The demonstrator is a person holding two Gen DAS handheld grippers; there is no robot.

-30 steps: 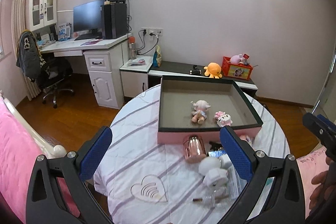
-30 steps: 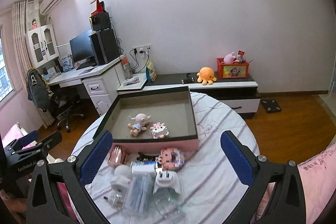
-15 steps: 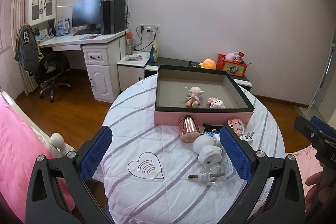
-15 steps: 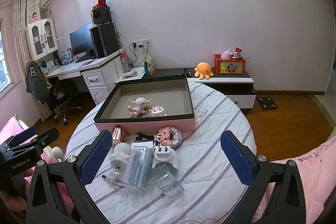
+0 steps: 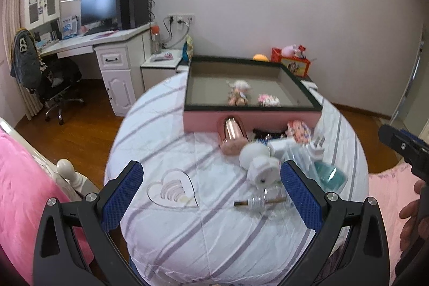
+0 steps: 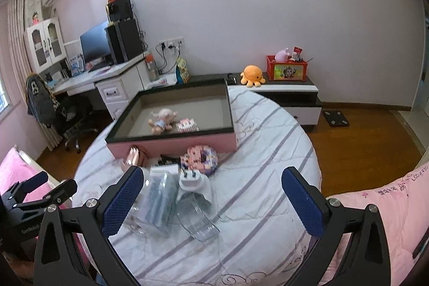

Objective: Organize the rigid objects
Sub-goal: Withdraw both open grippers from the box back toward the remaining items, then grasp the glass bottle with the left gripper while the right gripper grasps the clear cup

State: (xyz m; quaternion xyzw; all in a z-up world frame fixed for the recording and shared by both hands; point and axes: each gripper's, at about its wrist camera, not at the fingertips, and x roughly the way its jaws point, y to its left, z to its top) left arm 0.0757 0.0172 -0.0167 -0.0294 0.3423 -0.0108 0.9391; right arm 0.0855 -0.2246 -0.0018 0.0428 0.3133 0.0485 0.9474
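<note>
**Rigid objects: both grippers backed off from the pile, none held**

The rigid objects lie in a loose pile on the striped cloth (image 6: 268, 141), directly against the near wall of the pink box (image 6: 185, 142). Over the last second we have drawn both cameras back and lower: the box and the pile now sit farther ahead of the fingers than they did, and more bare cloth shows in between.

Left gripper (image 5: 211, 185): fingers wide apart, nothing between them. Ahead of the right finger lie the white round gadget (image 5: 257, 161) and a small clear bottle (image 5: 258, 201). Farther ahead, touching the box wall, lies the rose-gold cup (image 5: 232, 132) on its side. The heart-shaped clear piece (image 5: 171, 189) lies alone, ahead of the left finger.

Right gripper (image 6: 213, 192): fingers wide apart, nothing between them. Just ahead of the left finger lie a clear packet (image 6: 161, 195), a white plug adapter (image 6: 191, 180) and a clear cup (image 6: 198, 221) on its side. Beyond these, the pink block figure (image 6: 199, 158) lies near the box wall.

The box already contains a small doll (image 6: 162, 119) and a small block toy (image 6: 187, 125).

We judge the sorting to be at an early stage, with most items outside the box. The withdrawal reads as repositioning before the next pick. The transparent items overlap one another and call for a careful approach.
</note>
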